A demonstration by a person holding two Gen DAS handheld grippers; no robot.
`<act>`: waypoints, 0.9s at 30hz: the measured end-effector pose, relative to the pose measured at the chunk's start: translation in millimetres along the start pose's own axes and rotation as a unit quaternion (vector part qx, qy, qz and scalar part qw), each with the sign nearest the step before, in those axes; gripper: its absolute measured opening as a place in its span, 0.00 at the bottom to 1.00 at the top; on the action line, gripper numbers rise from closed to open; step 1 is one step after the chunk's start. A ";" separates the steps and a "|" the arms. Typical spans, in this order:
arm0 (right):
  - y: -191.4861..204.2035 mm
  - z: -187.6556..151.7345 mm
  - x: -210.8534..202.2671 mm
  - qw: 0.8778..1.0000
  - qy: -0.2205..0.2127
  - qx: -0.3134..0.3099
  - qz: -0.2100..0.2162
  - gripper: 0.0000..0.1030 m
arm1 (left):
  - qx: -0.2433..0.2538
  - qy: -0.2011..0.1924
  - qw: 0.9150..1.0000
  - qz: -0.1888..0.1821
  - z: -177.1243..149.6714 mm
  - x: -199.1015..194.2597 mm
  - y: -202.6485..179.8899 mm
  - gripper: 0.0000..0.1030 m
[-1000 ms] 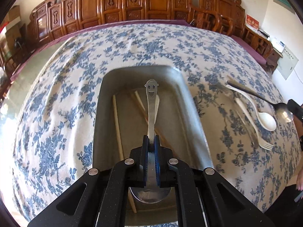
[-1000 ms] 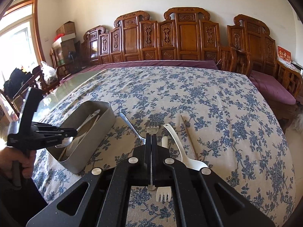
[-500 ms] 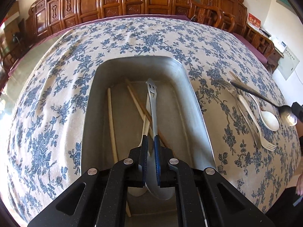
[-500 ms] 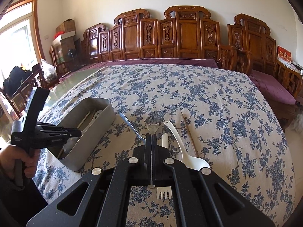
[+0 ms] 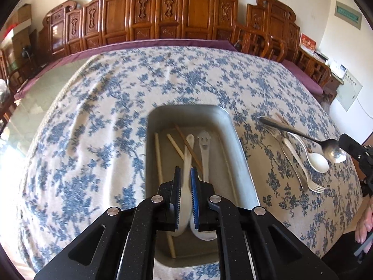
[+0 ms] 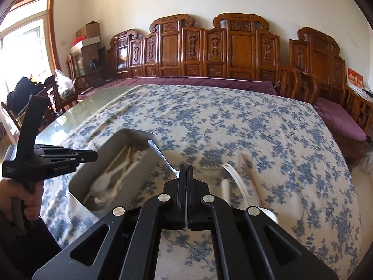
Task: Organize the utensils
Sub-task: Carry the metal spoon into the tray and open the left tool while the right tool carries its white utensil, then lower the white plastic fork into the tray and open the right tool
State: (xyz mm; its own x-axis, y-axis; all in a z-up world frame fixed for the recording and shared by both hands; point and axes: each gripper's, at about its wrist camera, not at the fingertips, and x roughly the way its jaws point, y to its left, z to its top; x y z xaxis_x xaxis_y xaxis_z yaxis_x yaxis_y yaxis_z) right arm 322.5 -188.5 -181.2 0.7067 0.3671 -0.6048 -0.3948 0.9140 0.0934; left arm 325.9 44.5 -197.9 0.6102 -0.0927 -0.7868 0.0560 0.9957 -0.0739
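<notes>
The grey metal tray (image 5: 242,163) holds a steel spoon with a smiling face (image 5: 205,149), a white spoon (image 5: 188,154) and several chopsticks (image 5: 159,158). My left gripper (image 5: 185,172) hovers just above the tray, its blue pads a narrow gap apart and holding nothing. In the right wrist view the left gripper (image 6: 93,156) stands left of the tray (image 6: 139,170). My right gripper (image 6: 186,169) is shut on a plain metal spoon (image 6: 160,154) by its bowl end. That spoon (image 5: 303,136) is off the cloth, its handle pointing at the tray.
On the flowered cloth right of the tray lie a white spoon (image 5: 317,161), a fork (image 5: 300,170) and a chopstick (image 6: 249,168). A person's hand (image 6: 32,200) grips the left handle. Carved wooden chairs (image 6: 233,53) line the far side.
The left gripper let go of the smiling spoon, which now lies in the tray, and rose above it. The right gripper carried the metal spoon leftward to the tray's rim.
</notes>
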 end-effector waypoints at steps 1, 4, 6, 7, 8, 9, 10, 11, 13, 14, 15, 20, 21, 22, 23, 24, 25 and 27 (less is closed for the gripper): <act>7.4 3.9 4.2 1.000 0.000 -0.002 0.004 0.01 | -0.002 -0.004 1.000 0.001 1.0 -2.9 3.9 0.07; 27.3 11.6 15.5 1.000 0.003 -0.010 0.010 0.01 | -0.007 -0.011 1.000 0.001 3.5 -8.2 12.8 0.07; 42.9 17.4 25.8 1.000 0.007 -0.016 0.015 0.01 | -0.010 -0.015 1.000 0.003 4.4 -11.3 18.7 0.07; 49.4 19.6 31.2 1.000 0.010 -0.019 0.016 0.01 | -0.011 -0.017 1.000 0.003 4.7 -12.8 21.6 0.07; 55.3 21.2 36.7 1.000 0.013 -0.022 0.016 0.01 | -0.012 -0.019 1.000 0.004 4.9 -14.2 24.5 0.07; 61.3 22.0 42.3 0.999 0.017 -0.026 0.014 0.01 | -0.013 -0.020 1.000 0.005 5.5 -14.9 26.8 0.07; 69.6 23.2 50.6 0.999 0.023 -0.032 0.011 0.01 | -0.013 -0.021 1.000 0.006 5.4 -15.8 29.0 0.07; 74.0 23.6 55.4 0.999 0.027 -0.035 0.009 0.01 | -0.016 -0.021 1.000 0.006 5.8 -16.5 32.0 0.07; 84.8 24.0 68.7 0.998 0.036 -0.042 0.003 0.01 | -0.021 -0.022 1.000 0.005 6.5 -17.4 36.8 0.07; 88.8 23.5 74.1 0.998 0.038 -0.046 -0.001 0.01 | -0.025 -0.023 0.999 0.005 7.2 -18.0 39.8 0.07; 92.7 23.4 79.2 0.998 0.042 -0.049 -0.006 0.01 | -0.027 -0.023 0.999 0.004 7.5 -18.6 41.3 0.07; 108.9 25.0 101.5 0.996 0.055 -0.067 -0.034 0.01 | -0.034 -0.026 0.999 0.001 8.6 -20.7 47.4 0.07; 111.5 25.7 104.5 0.995 0.057 -0.068 -0.037 0.01 | -0.034 -0.027 0.999 0.001 8.3 -21.2 47.8 0.07; 114.5 26.8 107.6 0.995 0.059 -0.069 -0.040 0.01 | -0.034 -0.026 0.999 0.001 8.5 -21.1 48.2 0.07; 116.3 27.6 110.2 0.995 0.060 -0.070 -0.043 0.01 | -0.035 -0.026 0.999 0.001 8.2 -21.5 48.2 0.07; 118.8 27.5 112.5 0.995 0.062 -0.071 -0.044 0.01 | -0.035 -0.026 0.999 0.001 8.3 -21.4 48.3 0.07; 120.8 27.0 113.8 0.995 0.065 -0.071 -0.043 0.01 | -0.035 -0.026 0.999 0.001 8.3 -21.4 48.2 0.07; 123.1 25.1 115.6 0.995 0.069 -0.064 -0.034 0.01 | -0.035 -0.027 0.999 0.001 8.4 -21.3 48.6 0.07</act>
State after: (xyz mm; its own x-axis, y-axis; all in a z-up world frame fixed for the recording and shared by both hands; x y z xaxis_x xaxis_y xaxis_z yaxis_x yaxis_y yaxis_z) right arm 370.3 -29.3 -219.8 0.6502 0.2696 -0.7103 -0.4270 0.9030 -0.0481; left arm 322.2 94.9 -179.6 0.6514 -0.0883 -0.7536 -0.0003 0.9932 -0.1167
